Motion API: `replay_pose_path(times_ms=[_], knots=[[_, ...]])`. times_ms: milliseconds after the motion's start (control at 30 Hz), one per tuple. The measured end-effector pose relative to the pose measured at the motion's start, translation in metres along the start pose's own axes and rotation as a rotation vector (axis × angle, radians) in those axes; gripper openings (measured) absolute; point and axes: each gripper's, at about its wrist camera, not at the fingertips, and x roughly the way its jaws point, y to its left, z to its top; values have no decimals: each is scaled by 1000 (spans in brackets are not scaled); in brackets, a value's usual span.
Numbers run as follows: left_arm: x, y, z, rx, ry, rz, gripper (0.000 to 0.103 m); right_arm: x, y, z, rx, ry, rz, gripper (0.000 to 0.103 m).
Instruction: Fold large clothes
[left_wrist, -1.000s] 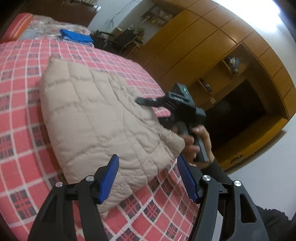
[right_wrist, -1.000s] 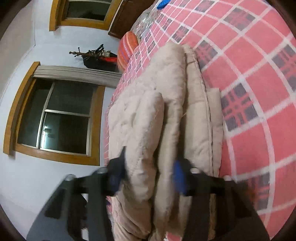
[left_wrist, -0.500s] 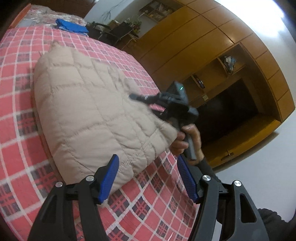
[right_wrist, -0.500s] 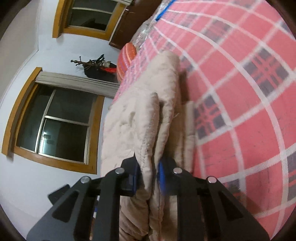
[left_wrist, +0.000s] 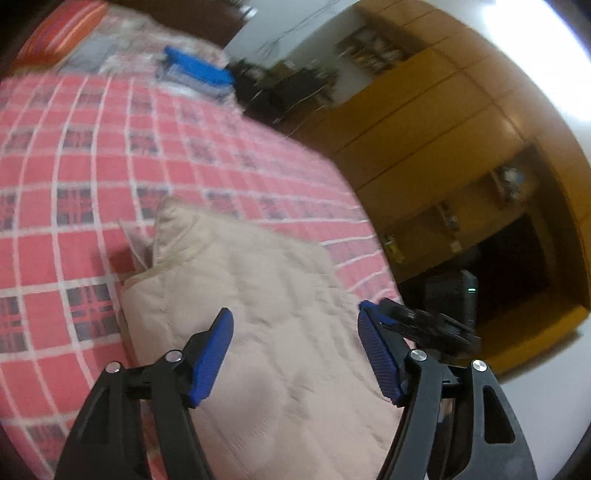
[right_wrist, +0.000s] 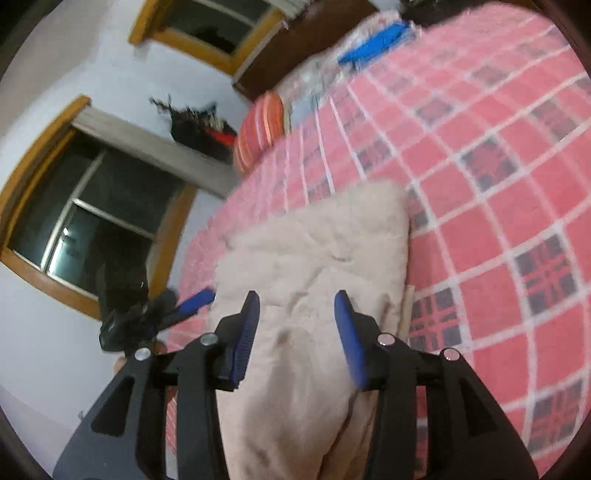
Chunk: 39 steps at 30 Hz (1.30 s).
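A beige quilted jacket (left_wrist: 266, 306) lies folded in a thick bundle on the red plaid bedcover (left_wrist: 92, 155). My left gripper (left_wrist: 295, 347) hovers open over the jacket's near part, nothing between its blue pads. To its right the right gripper (left_wrist: 384, 312) shows at the jacket's edge by the bed's side. In the right wrist view the jacket (right_wrist: 325, 251) stretches away from my right gripper (right_wrist: 297, 332), which is open just above it. The left gripper (right_wrist: 188, 302) shows at the left, beside the jacket.
A blue folded cloth (left_wrist: 195, 70) and a striped orange pillow (left_wrist: 62, 33) lie at the bed's far end. A wooden wardrobe (left_wrist: 424, 122) stands beyond the bed's right edge. A dark window (right_wrist: 92, 229) is in the wall on the other side.
The right gripper, shut on the jacket's edge half a second ago, has opened and let it go. The jacket now lies flat and folded. Both grippers have shifted over it.
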Motion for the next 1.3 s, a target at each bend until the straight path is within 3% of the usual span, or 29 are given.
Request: replay_pose_path(times_ms=[33,100,133,233,367,433,500,567,667,833,900,1000,1100,1167,1267,1300], knots=[[8,9,-1,-28,2,-1,70,9,-7,0,-1,24,-41,32],[17,15,-5,-42,8,-9,70,22,-20,-1,-7,54,-119,4],[19,13,-8,-24,5,6,70,24,-25,-3,-9,60,-129,3],[0,-3,-14,9,-15,12,69,5,-17,-6,-24,30,-109,9],[-43,-42,-41,121,-29,-78,70,-45,23,-38,-140,-11,-42,15],[-53,-59,-72,188,11,-136,70,-53,44,-61,-196,18,11,15],[-53,-62,-91,213,36,-138,70,-49,57,-86,-258,66,0,15],[-39,-56,-99,201,65,-97,70,-36,52,-103,-286,106,-80,15],[-14,-41,-103,176,96,-49,57,-21,22,-108,-247,137,-155,13],[-9,-36,-106,163,92,-35,56,-13,3,-115,-215,115,-135,12],[-25,-45,-108,169,68,-17,57,-21,5,-117,-177,110,-118,13],[-61,-71,-130,240,31,-78,63,-62,27,-128,-199,38,-84,19],[-67,-81,-153,290,71,-110,65,-81,41,-146,-224,27,-53,19],[-51,-74,-167,315,108,-42,65,-76,39,-153,-233,43,-78,19],[-30,-57,-172,282,133,-32,64,-66,8,-163,-209,71,-169,0],[-25,-55,-172,273,134,-41,64,-60,-1,-164,-207,77,-194,0]])
